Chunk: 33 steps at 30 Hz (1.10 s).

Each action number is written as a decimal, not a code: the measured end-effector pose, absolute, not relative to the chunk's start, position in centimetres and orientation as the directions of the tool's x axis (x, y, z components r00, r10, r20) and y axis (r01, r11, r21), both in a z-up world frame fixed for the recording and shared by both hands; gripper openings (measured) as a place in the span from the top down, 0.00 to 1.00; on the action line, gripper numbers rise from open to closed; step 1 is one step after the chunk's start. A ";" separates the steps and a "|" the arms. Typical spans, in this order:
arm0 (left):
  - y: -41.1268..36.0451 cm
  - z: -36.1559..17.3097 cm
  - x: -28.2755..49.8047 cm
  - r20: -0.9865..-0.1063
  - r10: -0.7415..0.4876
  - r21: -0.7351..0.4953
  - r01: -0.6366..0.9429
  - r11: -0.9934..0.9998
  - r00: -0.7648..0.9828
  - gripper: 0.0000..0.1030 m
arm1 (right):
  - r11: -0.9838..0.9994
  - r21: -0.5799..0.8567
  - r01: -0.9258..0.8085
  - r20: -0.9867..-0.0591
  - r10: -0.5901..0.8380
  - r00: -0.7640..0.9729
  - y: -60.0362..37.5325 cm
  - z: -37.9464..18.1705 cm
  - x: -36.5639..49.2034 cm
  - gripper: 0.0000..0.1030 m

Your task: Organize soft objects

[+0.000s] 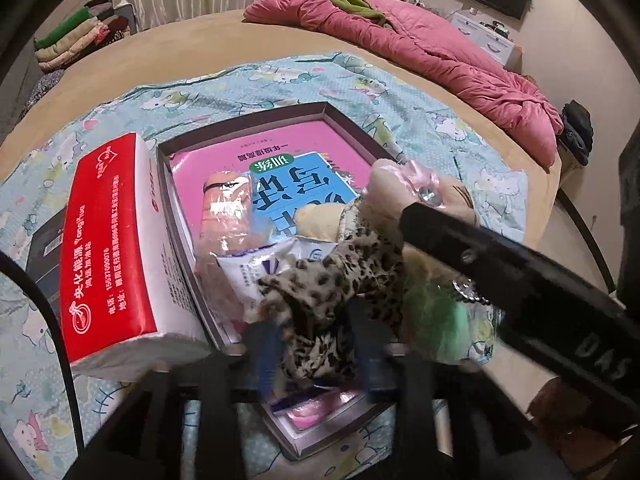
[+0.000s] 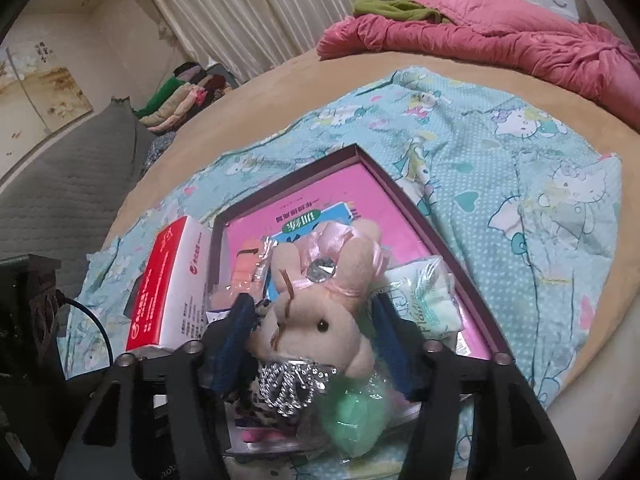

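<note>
Over the near end of the shallow box (image 2: 436,236), which lies on the cartoon-print sheet (image 2: 520,184) on the bed, the plush rabbit (image 2: 320,312) sits between the fingers of the right gripper (image 2: 316,332); they flank its head closely, but whether they press it I cannot tell; the left gripper (image 1: 316,344) has its fingers closed on the rabbit's leopard-print cloth (image 1: 340,280). I judge the toy light, squashy and likely to sag, so the firmer head or body suits a hold better than the ribbon or loose cloth; crinkly wrap around the green fluffy piece (image 2: 356,408) may slip. The rabbit's lower body is hidden, and the 2 wrapped items behind are hard to identify; the tissue pack (image 1: 108,240) stands left.
</note>
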<state>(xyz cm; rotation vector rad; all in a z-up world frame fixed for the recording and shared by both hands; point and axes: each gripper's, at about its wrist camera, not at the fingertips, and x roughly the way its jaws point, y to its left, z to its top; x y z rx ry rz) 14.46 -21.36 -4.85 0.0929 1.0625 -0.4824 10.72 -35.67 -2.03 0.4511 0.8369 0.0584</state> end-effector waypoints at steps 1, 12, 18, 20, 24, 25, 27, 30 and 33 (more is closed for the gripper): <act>-21.4 -4.8 14.4 -0.856 -0.333 -0.154 0.421 0.894 0.394 0.46 | 0.904 0.407 0.130 -0.700 0.217 0.680 -35.8 -1.7 10.5 0.36; -19.8 -3.1 12.9 -0.837 -0.329 -0.133 0.421 0.897 0.437 0.31 | 0.897 0.405 0.174 -0.653 0.151 0.742 -37.5 2.1 7.6 0.26; -17.8 -0.6 10.8 -0.820 -0.320 -0.122 0.402 0.907 0.475 0.19 | 0.912 0.373 0.172 -0.634 0.114 0.765 -35.8 4.7 3.9 0.24; -17.0 -0.1 10.1 -0.818 -0.310 -0.114 0.392 0.913 0.484 0.19 | 0.911 0.370 0.181 -0.617 0.095 0.781 -35.3 5.5 2.3 0.23; -15.3 1.0 8.5 -0.812 -0.239 -0.047 0.349 0.936 0.532 0.17 | 0.921 0.354 0.162 -0.609 0.096 0.787 -33.8 6.4 0.1 0.22; -14.7 1.2 8.0 -0.811 -0.234 -0.047 0.338 0.940 0.537 0.17 | 0.926 0.342 0.159 -0.613 0.092 0.785 -33.4 6.4 -0.2 0.22; -14.0 1.5 7.5 -0.811 -0.233 -0.055 0.327 0.944 0.537 0.17 | 0.932 0.324 0.161 -0.628 0.085 0.773 -32.6 6.2 -1.0 0.21; -13.1 2.0 6.2 -0.811 -0.221 -0.051 0.311 0.949 0.541 0.16 | 0.937 0.303 0.173 -0.658 0.075 0.749 -31.7 5.7 -2.0 0.21; -12.4 2.5 5.0 -0.807 -0.207 -0.038 0.300 0.953 0.554 0.16 | 0.947 0.274 0.169 -0.677 0.065 0.733 -30.9 5.5 -2.7 0.20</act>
